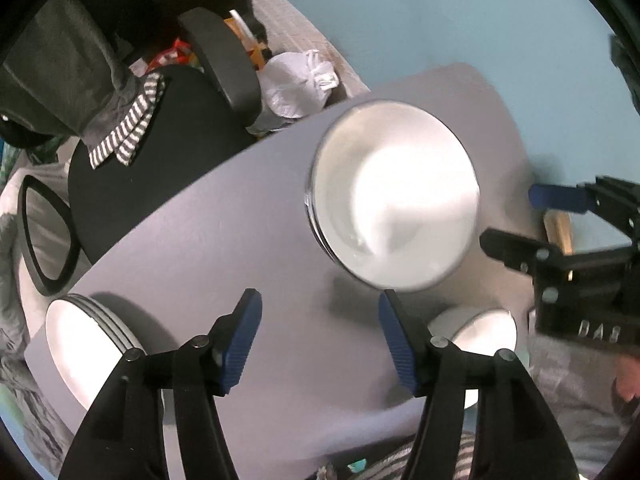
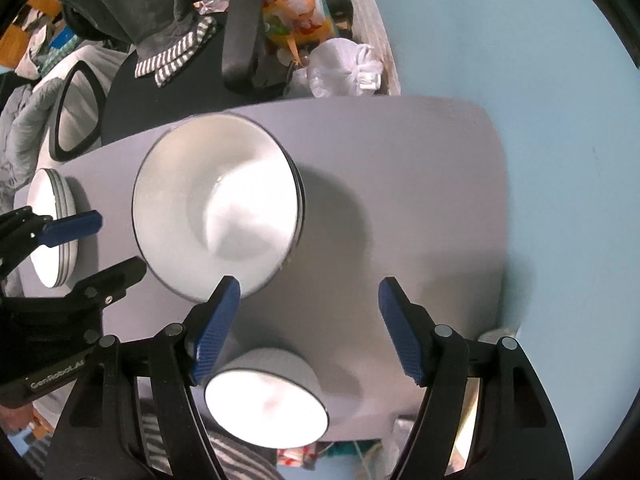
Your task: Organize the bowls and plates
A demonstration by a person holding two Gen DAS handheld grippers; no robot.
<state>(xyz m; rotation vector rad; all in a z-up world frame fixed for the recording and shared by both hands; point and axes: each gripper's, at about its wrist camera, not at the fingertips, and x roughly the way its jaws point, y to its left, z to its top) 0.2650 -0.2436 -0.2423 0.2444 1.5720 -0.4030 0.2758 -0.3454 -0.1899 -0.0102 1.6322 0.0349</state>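
A stack of large white bowls (image 1: 394, 196) sits in the middle of the grey table (image 1: 224, 240); it also shows in the right wrist view (image 2: 216, 204). A stack of white plates (image 1: 86, 344) lies at the table's left end, also seen in the right wrist view (image 2: 50, 228). A smaller white bowl (image 2: 266, 398) stands at the near edge, partly hidden behind my left gripper's finger in the left wrist view (image 1: 486, 330). My left gripper (image 1: 320, 340) is open and empty above the table. My right gripper (image 2: 310, 328) is open and empty, above the small bowl.
A black office chair (image 1: 160, 152) with a striped cloth stands behind the table. A white plastic bag (image 1: 298, 84) and clutter lie by the blue wall (image 1: 440, 12). The table's edges lie close on all sides.
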